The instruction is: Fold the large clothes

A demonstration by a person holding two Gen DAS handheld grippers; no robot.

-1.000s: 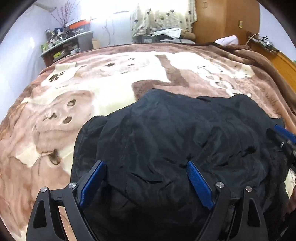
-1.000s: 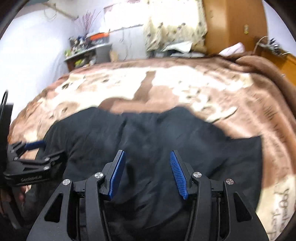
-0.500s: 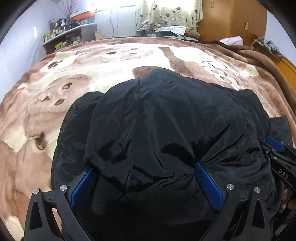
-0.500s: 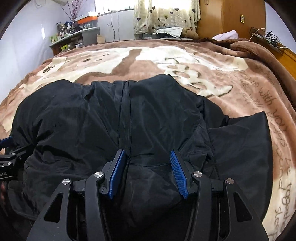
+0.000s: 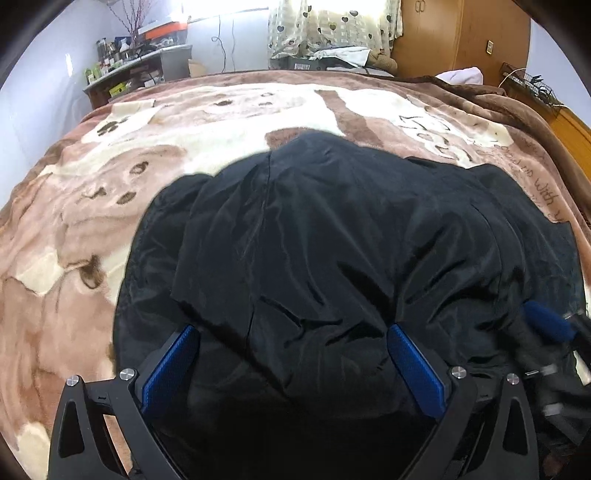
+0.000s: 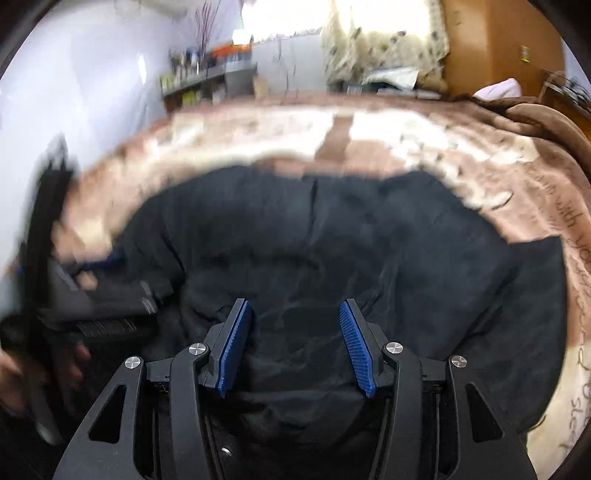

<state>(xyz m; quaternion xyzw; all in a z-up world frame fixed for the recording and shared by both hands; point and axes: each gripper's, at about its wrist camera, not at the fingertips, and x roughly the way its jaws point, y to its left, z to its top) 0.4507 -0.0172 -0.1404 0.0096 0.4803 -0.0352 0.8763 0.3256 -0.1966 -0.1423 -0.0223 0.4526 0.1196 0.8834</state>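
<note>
A large black jacket (image 5: 332, 236) lies bunched on the bed's brown and cream blanket (image 5: 110, 206); it also fills the right wrist view (image 6: 332, 251). My left gripper (image 5: 291, 354) is open wide, its blue pads (image 5: 171, 365) astride a puffed fold of the jacket. My right gripper (image 6: 295, 343) is open over the jacket's near edge, with cloth between its pads (image 6: 356, 347). The right gripper's blue tip (image 5: 550, 325) shows blurred at the right of the left wrist view. The left gripper (image 6: 92, 295) shows blurred at the left of the right wrist view.
The blanket (image 6: 480, 155) covers the whole bed. A cluttered shelf (image 5: 136, 70) stands at the far left wall. A wooden wardrobe (image 5: 458, 37) and curtain (image 5: 332, 26) are at the back. A wooden side table (image 5: 569, 125) is at the right.
Both grippers have pulled back and lifted a little from the jacket. The right wrist view is now blurred by motion. Both stay open.
</note>
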